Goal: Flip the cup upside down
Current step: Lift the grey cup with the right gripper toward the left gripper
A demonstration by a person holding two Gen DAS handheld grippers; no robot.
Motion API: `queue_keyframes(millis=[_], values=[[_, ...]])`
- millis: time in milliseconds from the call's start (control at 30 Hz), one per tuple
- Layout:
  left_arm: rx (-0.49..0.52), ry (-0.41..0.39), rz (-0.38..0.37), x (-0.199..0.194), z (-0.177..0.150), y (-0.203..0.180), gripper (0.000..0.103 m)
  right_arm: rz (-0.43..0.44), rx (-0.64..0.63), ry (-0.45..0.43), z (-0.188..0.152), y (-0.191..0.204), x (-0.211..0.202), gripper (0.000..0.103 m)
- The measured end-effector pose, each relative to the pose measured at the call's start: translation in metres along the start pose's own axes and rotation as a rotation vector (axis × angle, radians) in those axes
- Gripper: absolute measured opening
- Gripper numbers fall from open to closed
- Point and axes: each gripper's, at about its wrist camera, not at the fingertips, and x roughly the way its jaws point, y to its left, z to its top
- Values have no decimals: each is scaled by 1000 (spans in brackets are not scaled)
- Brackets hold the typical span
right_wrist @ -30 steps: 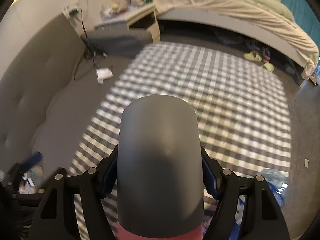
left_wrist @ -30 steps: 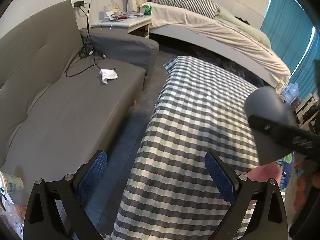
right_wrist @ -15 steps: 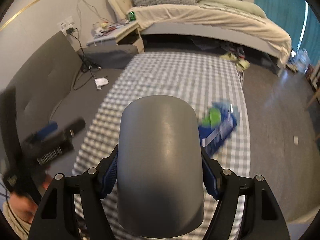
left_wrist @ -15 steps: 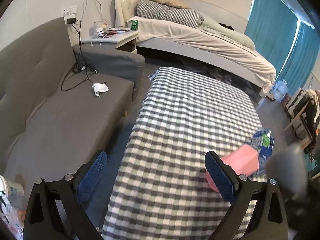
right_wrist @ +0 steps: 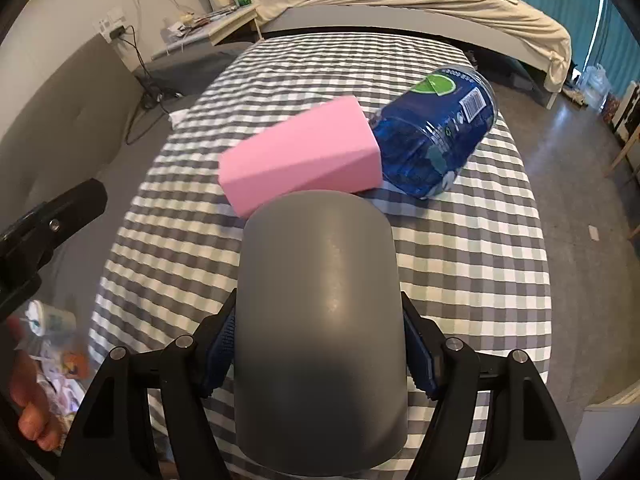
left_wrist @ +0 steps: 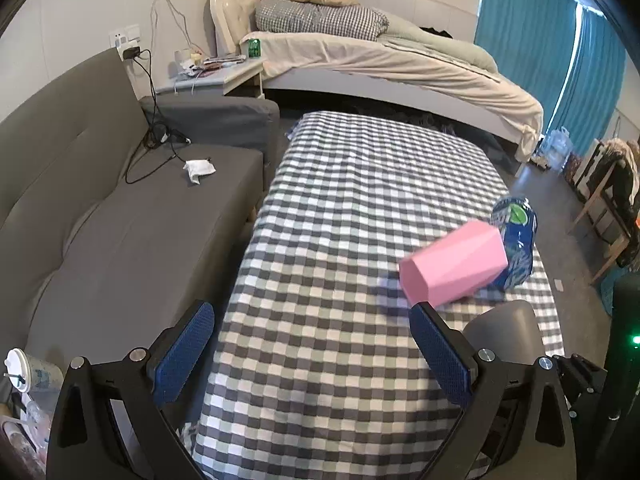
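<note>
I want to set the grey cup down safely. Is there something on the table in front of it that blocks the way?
Yes. The right gripper holds the grey cup, and directly beyond its rounded end a pink cup lies on its side against a blue bottle. The checkered cloth nearer the gripper looks free.

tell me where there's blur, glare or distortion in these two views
Left wrist view: fisheye bends the walls and teal curtains; the pink faceted plastic cup looks slightly soft-edged. Right wrist view: the smooth grey cup clamped in the right hand-held gripper carries a faint vertical sheen; the lower-left corner is smeared.
</note>
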Motion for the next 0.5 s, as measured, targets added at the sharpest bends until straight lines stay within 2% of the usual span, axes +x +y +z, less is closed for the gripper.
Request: queue_keyframes(millis=[200,300,367,500], values=[[36,18,9,4,-8,-9,101,4,-1,21,-3,-1,9,71],[1,31,-13,2,-6,-6,101,15,17,14,-4,-5,5,79],[-13,30,-8,-1,-3,-5,101,20,15,-7,-2,-9,-8,83],[-25,22,-6,-6,2,-6,101,16,52,-87,3,-28,-46,84]])
